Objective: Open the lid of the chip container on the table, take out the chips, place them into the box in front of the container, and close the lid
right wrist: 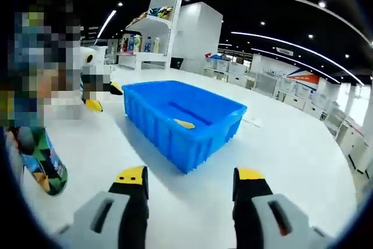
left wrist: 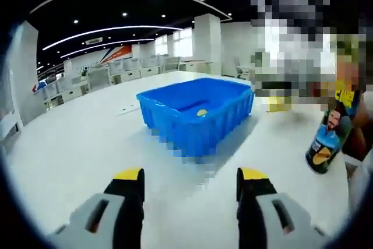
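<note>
A blue plastic box [left wrist: 198,112] [right wrist: 180,121] stands in the middle of the white table [left wrist: 70,155]. One yellow chip [left wrist: 201,112] [right wrist: 184,123] lies on its floor. The dark green chip can [left wrist: 327,139] [right wrist: 42,164] stands on the table beside the box, at the right edge of the left gripper view and the left edge of the right gripper view; its top is not clear. My left gripper [left wrist: 190,178] is open over bare table, short of the box. My right gripper [right wrist: 189,178] is open on the opposite side, also short of the box. Neither holds anything.
The left gripper's yellow-tipped jaws [right wrist: 100,96] show beyond the box in the right gripper view. A flat white sheet [left wrist: 128,109] [right wrist: 253,122] lies near the box. Shelves with bottles [right wrist: 143,42] and rows of desks [left wrist: 116,71] stand far behind the table.
</note>
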Demonstrator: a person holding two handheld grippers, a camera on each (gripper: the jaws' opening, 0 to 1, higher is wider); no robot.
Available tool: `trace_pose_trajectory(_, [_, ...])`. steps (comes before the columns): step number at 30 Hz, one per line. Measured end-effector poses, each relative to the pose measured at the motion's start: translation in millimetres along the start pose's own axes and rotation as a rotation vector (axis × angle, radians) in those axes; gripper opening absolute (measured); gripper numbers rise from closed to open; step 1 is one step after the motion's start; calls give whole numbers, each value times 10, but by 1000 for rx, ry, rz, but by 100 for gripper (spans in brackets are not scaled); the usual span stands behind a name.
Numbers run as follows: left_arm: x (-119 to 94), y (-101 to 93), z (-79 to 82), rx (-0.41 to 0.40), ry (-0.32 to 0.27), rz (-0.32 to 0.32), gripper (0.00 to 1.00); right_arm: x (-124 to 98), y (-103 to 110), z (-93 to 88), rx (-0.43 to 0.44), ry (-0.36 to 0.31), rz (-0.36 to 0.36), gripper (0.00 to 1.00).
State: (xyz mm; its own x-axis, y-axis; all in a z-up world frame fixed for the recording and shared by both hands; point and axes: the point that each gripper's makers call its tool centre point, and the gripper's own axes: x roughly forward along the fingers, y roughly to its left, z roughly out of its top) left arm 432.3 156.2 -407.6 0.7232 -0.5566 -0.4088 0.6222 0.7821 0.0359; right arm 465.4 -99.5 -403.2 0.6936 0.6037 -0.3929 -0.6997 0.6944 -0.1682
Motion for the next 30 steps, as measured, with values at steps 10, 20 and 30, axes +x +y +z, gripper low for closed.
trace_pose_trajectory(10, [-521,-9,48,-76,26,37,66,-427,129,18,73,0,-19,57])
trace_pose_trajectory(20, [-860,-305,-52,-94,68,63,69,-879,369,-2,83,55,-42,55])
trace_pose_trajectory(30, [-1067,-753,-119,-21,94,22,65,-1258,538,-23,108,57,-98,50])
